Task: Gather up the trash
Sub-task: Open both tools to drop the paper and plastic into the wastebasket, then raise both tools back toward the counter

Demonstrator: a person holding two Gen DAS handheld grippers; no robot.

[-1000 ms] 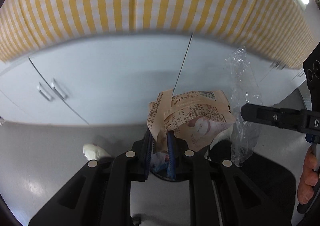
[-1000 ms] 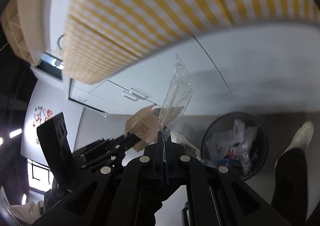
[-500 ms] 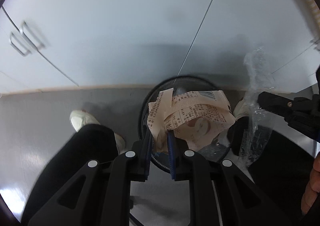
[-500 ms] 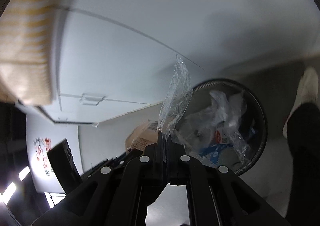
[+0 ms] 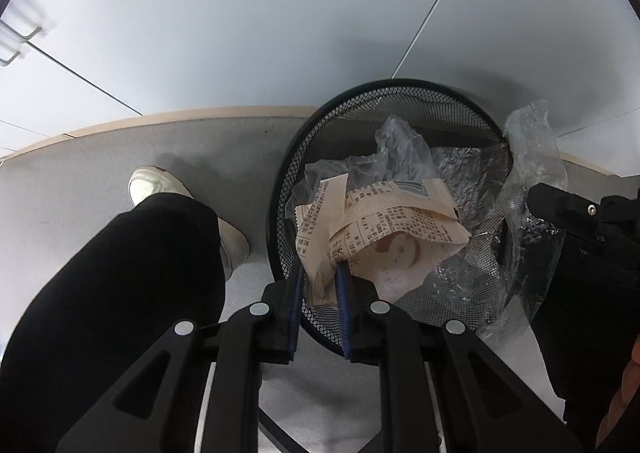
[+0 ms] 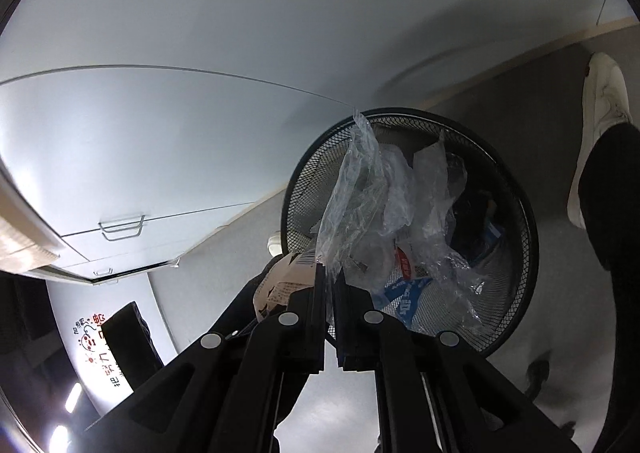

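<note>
A black mesh waste bin (image 5: pixel 280 189) stands on the grey floor against white cabinets; it also shows in the right wrist view (image 6: pixel 524 213). My left gripper (image 5: pixel 320 273) is shut on a tan printed paper wrapper (image 5: pixel 380 221) and holds it over the bin's near rim. My right gripper (image 6: pixel 330 273) is shut on a clear plastic wrapper (image 6: pixel 352 189) that stands up over the bin's left rim. The same wrapper (image 5: pixel 532 157) and right gripper body (image 5: pixel 576 213) show at the right in the left wrist view. Crumpled clear plastic (image 6: pixel 432 181) and a blue-white packet (image 6: pixel 404 293) lie inside the bin.
The person's black trouser leg (image 5: pixel 120 285) and white shoe (image 5: pixel 156 181) stand left of the bin; the shoe also shows in the right wrist view (image 6: pixel 600 125). White cabinet doors (image 5: pixel 240 33) with metal handles (image 6: pixel 122 227) rise behind.
Both grippers tilted down from the striped tablecloth and cabinet fronts toward the floor, and closed in over the bin, still holding their wrappers.
</note>
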